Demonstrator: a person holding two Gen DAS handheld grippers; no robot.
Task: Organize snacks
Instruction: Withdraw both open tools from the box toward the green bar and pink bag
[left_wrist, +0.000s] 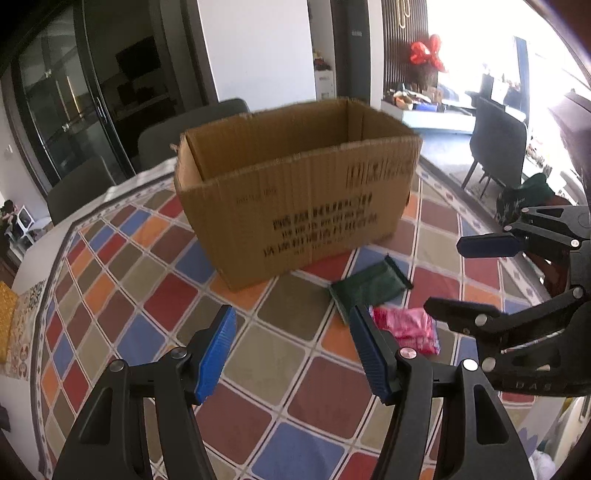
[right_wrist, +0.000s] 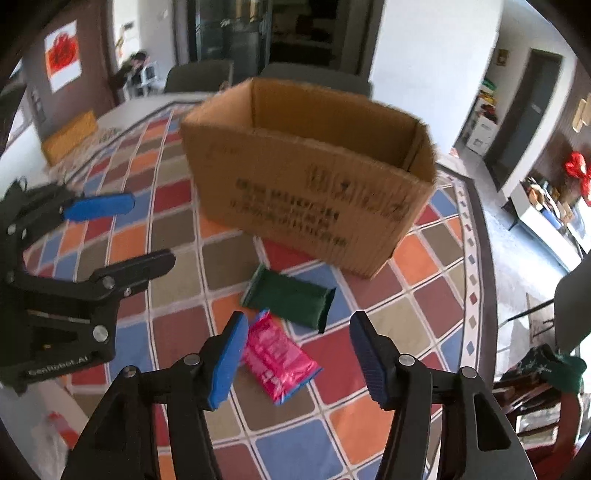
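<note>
We hold the right hand-held gripper (right_wrist: 297, 354) half open and empty above the pink snack packet (right_wrist: 277, 360), low centre of frame, its long axis running diagonally. The left hand-held gripper (left_wrist: 291, 350), likewise open, sits farther off.

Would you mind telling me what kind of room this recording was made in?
Most likely the dining area of a home. A table under a checked cloth has grey chairs round it, a glass-door cabinet stands behind, and a red bow decorates the brighter living space beyond.
</note>
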